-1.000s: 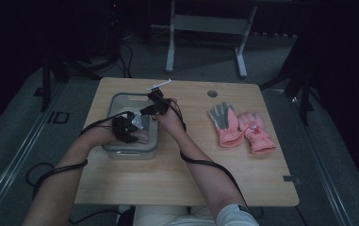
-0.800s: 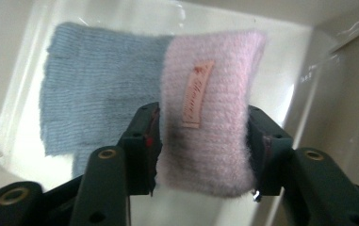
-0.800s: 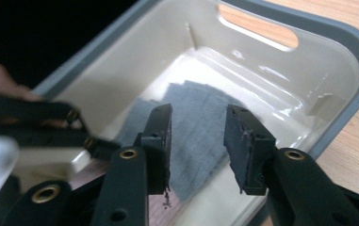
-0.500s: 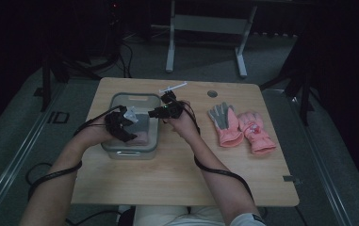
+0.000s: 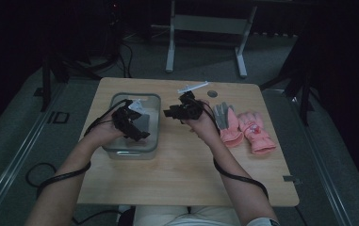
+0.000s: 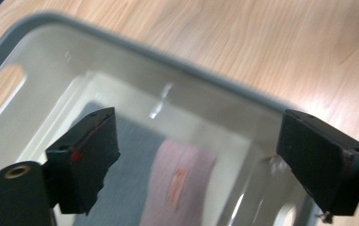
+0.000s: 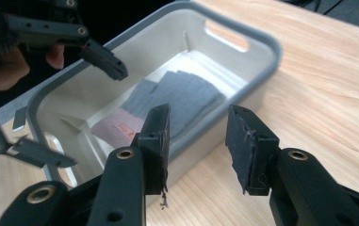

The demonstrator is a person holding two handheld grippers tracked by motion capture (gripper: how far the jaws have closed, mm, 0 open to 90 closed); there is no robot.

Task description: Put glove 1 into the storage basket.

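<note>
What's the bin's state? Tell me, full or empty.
Neither: the bin holds only a folded grey and pink cloth lying flat on its floor; both grippers' jaws stand open, empty.

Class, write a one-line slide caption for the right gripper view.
Open right gripper faces a white bin holding folded grey cloth.

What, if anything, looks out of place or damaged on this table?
Nothing is spilled. One oddity: the inner pads of the right gripper look chipped and ragged along their edges. A grey and pink glove lies flat in the bin; two more gloves lie side by side on the table.
</note>
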